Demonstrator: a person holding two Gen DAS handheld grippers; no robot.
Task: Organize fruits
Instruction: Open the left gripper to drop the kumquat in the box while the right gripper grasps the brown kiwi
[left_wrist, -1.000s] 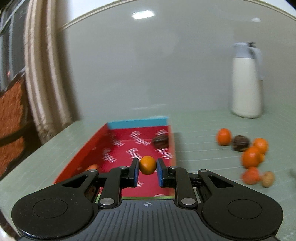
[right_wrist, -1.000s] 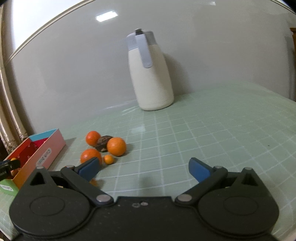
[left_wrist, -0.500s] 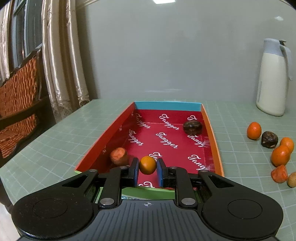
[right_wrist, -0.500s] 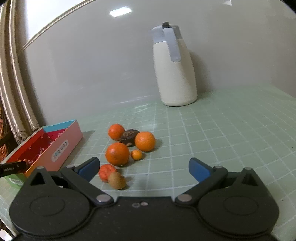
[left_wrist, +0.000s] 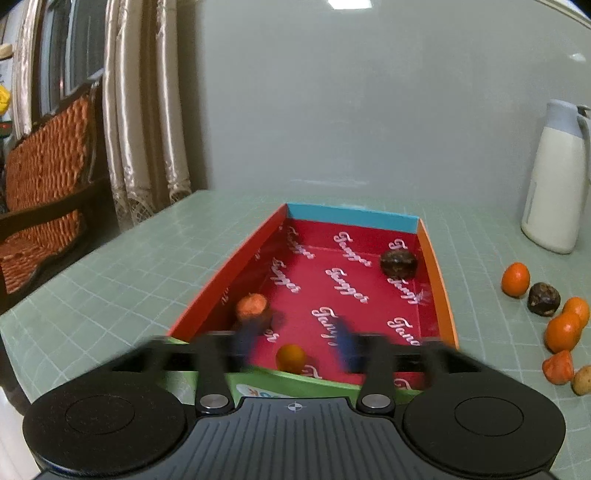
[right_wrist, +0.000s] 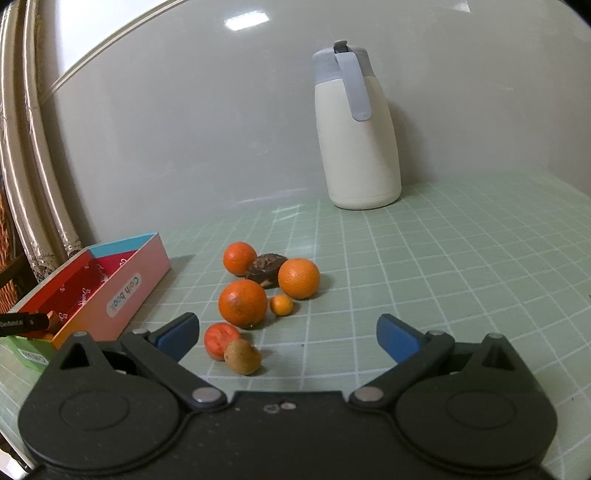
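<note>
"Tangger" printed in white script all over the red lining of the box (left_wrist: 436, 280); "Cash book" on an oval label on its pink outer wall. Left gripper (left_wrist: 295, 341) over the near end of the box, jaws blurred and opening, pads clear of the small orange fruit (left_wrist: 291, 358) lying on the lining between them. Right gripper (right_wrist: 288, 334) with jaws wide and empty, above the bench (right_wrist: 461, 258), near the loose fruit pile (right_wrist: 255, 295).
</note>
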